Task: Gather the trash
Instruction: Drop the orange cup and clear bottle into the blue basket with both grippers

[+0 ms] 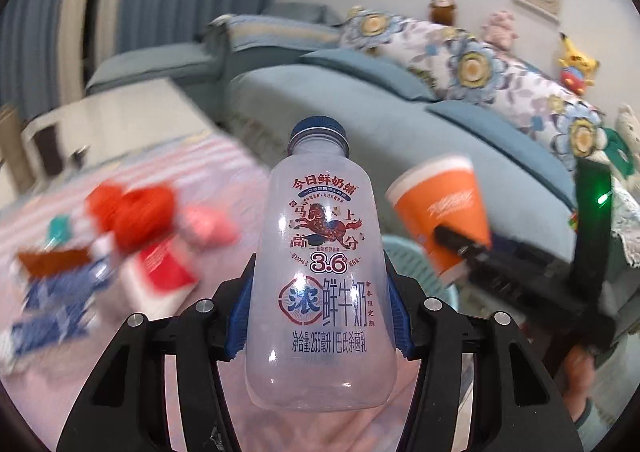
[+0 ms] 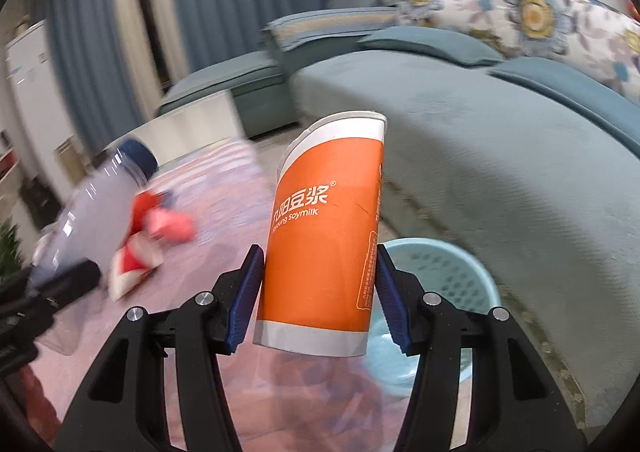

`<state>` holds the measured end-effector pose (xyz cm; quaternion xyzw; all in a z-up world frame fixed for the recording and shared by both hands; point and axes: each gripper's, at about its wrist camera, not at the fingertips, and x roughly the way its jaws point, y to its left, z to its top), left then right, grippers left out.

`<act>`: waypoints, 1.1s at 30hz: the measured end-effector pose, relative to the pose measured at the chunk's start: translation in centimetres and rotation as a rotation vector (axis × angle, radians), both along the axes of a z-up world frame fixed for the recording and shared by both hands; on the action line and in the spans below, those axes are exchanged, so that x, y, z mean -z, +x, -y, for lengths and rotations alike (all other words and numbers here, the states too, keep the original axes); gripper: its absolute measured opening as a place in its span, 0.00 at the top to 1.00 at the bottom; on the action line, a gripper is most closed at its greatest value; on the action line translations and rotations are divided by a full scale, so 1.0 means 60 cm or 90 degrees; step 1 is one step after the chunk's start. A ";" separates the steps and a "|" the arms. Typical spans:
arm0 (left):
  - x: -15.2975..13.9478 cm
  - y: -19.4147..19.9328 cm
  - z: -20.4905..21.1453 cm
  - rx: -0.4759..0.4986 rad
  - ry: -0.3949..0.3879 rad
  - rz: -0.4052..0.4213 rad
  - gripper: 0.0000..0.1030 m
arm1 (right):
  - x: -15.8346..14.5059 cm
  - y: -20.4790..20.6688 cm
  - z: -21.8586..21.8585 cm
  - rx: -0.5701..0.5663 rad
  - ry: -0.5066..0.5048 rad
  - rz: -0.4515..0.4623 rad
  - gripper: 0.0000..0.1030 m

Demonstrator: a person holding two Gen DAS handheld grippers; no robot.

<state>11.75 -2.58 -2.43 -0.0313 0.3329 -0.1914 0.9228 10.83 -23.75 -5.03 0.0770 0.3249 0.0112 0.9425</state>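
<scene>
Tools (image 1: 320, 316) (image 2: 318, 300) grip one bottle (image 1: 320, 252), one cup (image 2: 324, 236) (orange).

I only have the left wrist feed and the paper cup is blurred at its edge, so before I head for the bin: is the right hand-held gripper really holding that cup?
Observer: Yes, the right hand-held gripper has both blue pads against the orange soymilk cup.
Operator: Is the cup crushed?
Observer: Its rim is bent inward on one side.
Operator: Where's the bin?
Observer: A light blue wastebasket sits just behind the cup, beside the sofa.
</scene>
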 end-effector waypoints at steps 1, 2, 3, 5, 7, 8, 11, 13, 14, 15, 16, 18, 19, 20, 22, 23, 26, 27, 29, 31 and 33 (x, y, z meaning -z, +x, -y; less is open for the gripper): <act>0.002 0.013 0.022 0.016 -0.012 -0.001 0.48 | 0.006 0.007 0.016 0.018 0.002 -0.004 0.50; 0.007 0.019 0.039 0.030 -0.026 -0.003 0.48 | 0.012 0.013 0.026 0.032 0.003 -0.009 0.50; 0.015 0.032 0.057 0.043 -0.036 -0.007 0.48 | 0.027 0.023 0.046 0.054 0.009 -0.023 0.50; 0.033 0.053 0.089 0.058 -0.040 -0.020 0.48 | 0.056 0.035 0.081 0.092 0.025 -0.055 0.50; 0.061 0.073 0.120 0.070 -0.033 -0.042 0.48 | 0.087 0.045 0.108 0.124 0.036 -0.085 0.50; 0.074 0.082 0.129 0.074 -0.029 -0.054 0.48 | 0.104 0.052 0.122 0.140 0.039 -0.105 0.50; 0.119 0.109 0.159 0.090 -0.017 -0.100 0.48 | 0.142 0.066 0.154 0.180 0.055 -0.153 0.49; 0.143 0.123 0.173 0.096 -0.010 -0.128 0.48 | 0.160 0.073 0.172 0.198 0.071 -0.178 0.49; 0.150 0.130 0.178 0.100 -0.011 -0.136 0.48 | 0.165 0.076 0.176 0.204 0.073 -0.183 0.49; 0.157 0.134 0.183 0.103 -0.012 -0.144 0.48 | 0.165 0.082 0.183 0.207 0.075 -0.186 0.48; 0.162 0.137 0.185 0.103 -0.010 -0.148 0.48 | 0.167 0.084 0.186 0.213 0.076 -0.188 0.48; 0.165 0.137 0.181 0.097 -0.009 -0.142 0.44 | 0.174 0.088 0.195 0.224 0.092 -0.198 0.45; 0.164 0.134 0.178 0.099 -0.012 -0.137 0.41 | 0.176 0.088 0.198 0.224 0.103 -0.200 0.45; 0.160 0.131 0.173 0.100 -0.014 -0.133 0.39 | 0.176 0.089 0.196 0.226 0.104 -0.199 0.45; 0.152 0.122 0.165 0.101 -0.018 -0.124 0.39 | 0.170 0.097 0.200 0.230 0.094 -0.198 0.45; 0.149 0.119 0.160 0.100 -0.019 -0.118 0.39 | 0.168 0.095 0.199 0.227 0.098 -0.195 0.45; 0.137 0.112 0.148 0.099 -0.023 -0.113 0.39 | 0.158 0.087 0.192 0.217 0.091 -0.180 0.45; 0.133 0.108 0.139 0.098 -0.026 -0.110 0.39 | 0.151 0.083 0.185 0.212 0.084 -0.171 0.45; 0.126 0.098 0.120 0.090 -0.029 -0.099 0.39 | 0.131 0.077 0.168 0.193 0.073 -0.148 0.45; 0.114 0.088 0.094 0.077 -0.038 -0.087 0.39 | 0.111 0.070 0.145 0.171 0.059 -0.122 0.45; 0.099 0.077 0.068 0.061 -0.049 -0.075 0.39 | 0.083 0.060 0.110 0.138 0.037 -0.089 0.45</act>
